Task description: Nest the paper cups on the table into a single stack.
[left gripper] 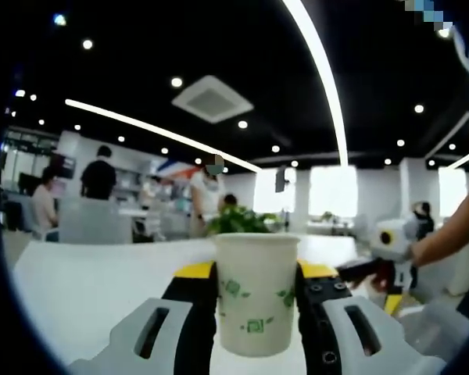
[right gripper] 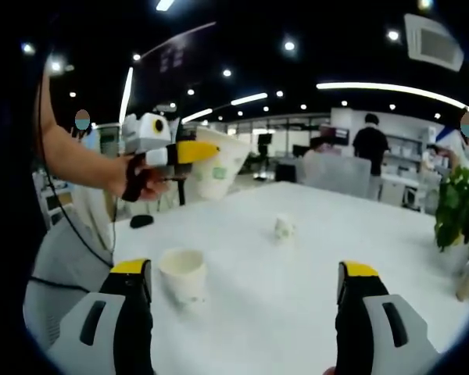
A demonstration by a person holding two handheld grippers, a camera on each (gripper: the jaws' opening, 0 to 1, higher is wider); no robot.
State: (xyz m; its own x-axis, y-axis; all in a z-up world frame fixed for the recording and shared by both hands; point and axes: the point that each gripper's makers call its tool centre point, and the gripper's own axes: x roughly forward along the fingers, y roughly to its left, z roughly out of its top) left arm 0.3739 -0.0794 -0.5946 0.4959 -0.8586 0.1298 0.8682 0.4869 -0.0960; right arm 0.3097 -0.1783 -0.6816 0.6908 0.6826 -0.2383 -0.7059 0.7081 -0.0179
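Note:
My left gripper [left gripper: 256, 273] is shut on a white paper cup [left gripper: 255, 305] with green print, held upright above the white table [left gripper: 86, 289]. The right gripper view shows that same cup [right gripper: 219, 168] raised at the upper left, in the left gripper [right gripper: 194, 153] in a person's hand. My right gripper [right gripper: 246, 289] is open with nothing between its jaws. Just ahead of its left jaw, a second paper cup [right gripper: 182, 273] stands upright on the table [right gripper: 297, 297]. A third small cup [right gripper: 283, 228] sits farther back near the table's middle.
A green potted plant [left gripper: 238, 221] stands behind the held cup and appears at the table's right edge [right gripper: 457, 207]. A small black object [right gripper: 141, 221] lies near the table's left edge. People sit and stand at desks in the office beyond.

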